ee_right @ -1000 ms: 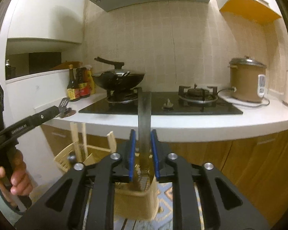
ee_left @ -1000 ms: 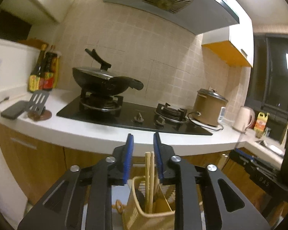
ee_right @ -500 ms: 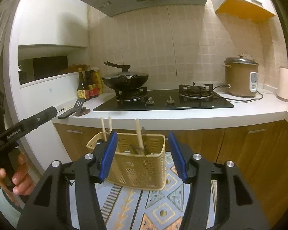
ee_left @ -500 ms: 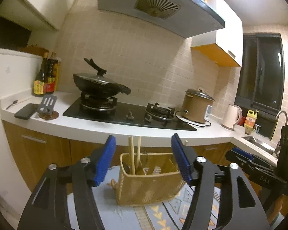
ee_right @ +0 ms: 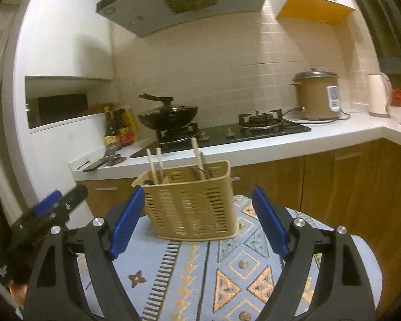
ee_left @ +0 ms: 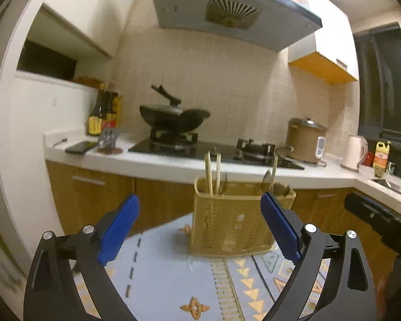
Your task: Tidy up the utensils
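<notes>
A tan slotted utensil basket (ee_left: 232, 222) (ee_right: 192, 203) stands on a patterned blue cloth (ee_left: 173, 281) (ee_right: 200, 272). Wooden chopsticks (ee_left: 212, 174) (ee_right: 153, 165) and metal cutlery (ee_right: 200, 171) stick up out of it. My left gripper (ee_left: 197, 227) hangs in front of the basket with its blue pads wide apart and still opening, nothing between them. My right gripper (ee_right: 197, 219) is also short of the basket, jaws opening and empty. Each gripper shows at the edge of the other's view, the left gripper (ee_right: 42, 214) and the right gripper (ee_left: 377, 219).
Behind the basket runs a white counter (ee_left: 173, 165) with a black hob, a lidded wok (ee_left: 173, 115), sauce bottles (ee_left: 104, 112), a phone and spatula (ee_left: 93, 144), a brown rice cooker (ee_left: 304, 139) and a kettle (ee_left: 355, 152). Wooden cabinet doors sit below.
Both grippers have let go of the utensils they held over the basket, opened wide and drawn back. The basket now stands farther away, with the chopsticks and cutlery resting in it.
</notes>
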Demonstrator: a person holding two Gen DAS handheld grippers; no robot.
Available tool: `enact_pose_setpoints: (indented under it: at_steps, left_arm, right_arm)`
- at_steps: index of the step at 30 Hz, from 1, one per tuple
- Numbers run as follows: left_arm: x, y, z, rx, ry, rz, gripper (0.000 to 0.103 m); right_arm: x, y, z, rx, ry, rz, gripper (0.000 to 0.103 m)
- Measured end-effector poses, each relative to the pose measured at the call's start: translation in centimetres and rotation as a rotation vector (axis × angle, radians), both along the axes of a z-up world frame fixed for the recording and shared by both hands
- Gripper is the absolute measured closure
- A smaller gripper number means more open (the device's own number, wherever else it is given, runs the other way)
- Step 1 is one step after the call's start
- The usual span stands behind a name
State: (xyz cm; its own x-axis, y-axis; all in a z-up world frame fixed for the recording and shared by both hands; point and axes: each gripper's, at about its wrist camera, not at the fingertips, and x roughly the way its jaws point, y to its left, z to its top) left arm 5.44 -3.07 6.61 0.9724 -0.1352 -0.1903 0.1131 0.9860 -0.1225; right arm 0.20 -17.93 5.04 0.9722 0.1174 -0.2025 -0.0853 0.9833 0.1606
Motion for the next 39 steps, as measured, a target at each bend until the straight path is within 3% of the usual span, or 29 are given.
enact_pose_setpoints:
  at_steps: [6, 12, 18, 29, 39]
  left_arm:
    - [1.2, -0.8, -2.8, 0.024, 0.032, 0.058, 0.013]
    - [2.4, -1.2, -4.5, 0.06, 0.094, 0.05, 0.012]
    - [2.6, -0.5, -4.9, 0.025, 0.123, 0.056, 0.008]
    - [2.0, -0.7, -4.7, 0.049, 0.09, 0.092, 0.008]
    - [1.5, -1.5, -4.6, 0.089, 0.063, 0.117, 0.008]
  right_arm:
    - [-0.1, -0.2, -1.8, -0.048, -0.012, -0.066, 0.025]
    - [0.7, -0.6, -2.9, -0.068, 0.013, -0.091, 0.024]
    - [0.5, 0.1, -3.4, -0.097, 0.01, -0.096, 0.016]
    - [0.6, 1.8, -4.2, -0.189, 0.012, -0.122, 0.013]
    - [1.4, 1.4, -4.6, -0.18, 0.051, -0.119, 0.013]
